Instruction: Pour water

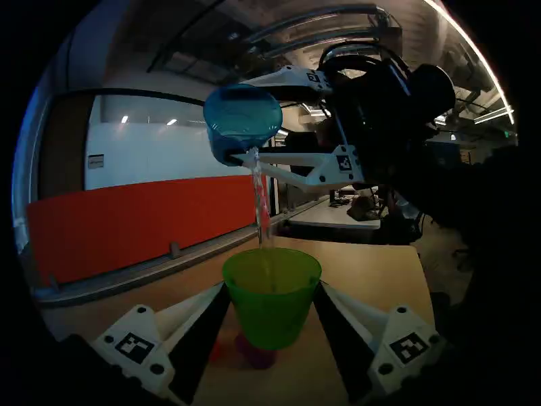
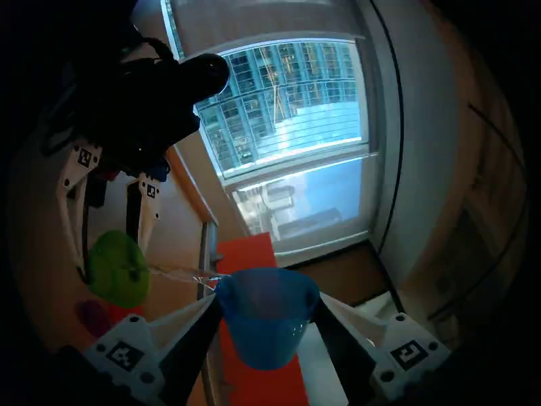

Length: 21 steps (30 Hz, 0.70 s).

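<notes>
My green cup (image 1: 272,298) was translucent plastic, smooth with a soft sheen. The blue cup (image 2: 267,318) looked like the same plastic, glossier at its rim. The water (image 1: 259,196) ran clear and glassy. My left gripper (image 1: 272,292) had matt white plastic fingers (image 1: 166,321) with black pads (image 1: 203,330). The table (image 1: 379,271) looked like matt wood, smooth to its far edge.

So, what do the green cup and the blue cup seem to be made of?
Green cup: probably translucent plastic, glossy; light glows through its wall. Blue cup: likely the same plastic, translucent, smooth; its thin wall lets light through.
</notes>
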Available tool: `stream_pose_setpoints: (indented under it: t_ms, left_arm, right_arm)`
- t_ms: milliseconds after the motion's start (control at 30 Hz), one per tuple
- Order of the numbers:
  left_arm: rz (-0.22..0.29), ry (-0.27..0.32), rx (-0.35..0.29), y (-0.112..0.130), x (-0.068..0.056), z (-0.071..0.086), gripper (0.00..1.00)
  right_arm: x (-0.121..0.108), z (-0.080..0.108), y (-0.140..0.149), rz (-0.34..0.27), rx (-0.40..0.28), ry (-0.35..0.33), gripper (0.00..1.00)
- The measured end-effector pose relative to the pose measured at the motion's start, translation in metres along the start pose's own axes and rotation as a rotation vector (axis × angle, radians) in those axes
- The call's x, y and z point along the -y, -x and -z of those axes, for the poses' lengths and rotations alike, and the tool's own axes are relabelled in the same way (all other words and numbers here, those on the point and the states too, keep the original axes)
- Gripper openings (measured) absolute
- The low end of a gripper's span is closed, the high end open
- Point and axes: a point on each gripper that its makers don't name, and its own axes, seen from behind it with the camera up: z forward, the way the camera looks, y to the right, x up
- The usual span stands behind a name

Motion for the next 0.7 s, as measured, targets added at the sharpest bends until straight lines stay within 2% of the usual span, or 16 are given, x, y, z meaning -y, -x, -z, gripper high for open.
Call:
stream_pose_setpoints:
  t_ms: [700]
  left_arm:
    - [-0.002,-0.002,0.0,0.0,0.002,-0.002,0.84]
  right_arm:
    - [-0.01,-0.002,-0.002,0.093,0.008,0.015,0.91]
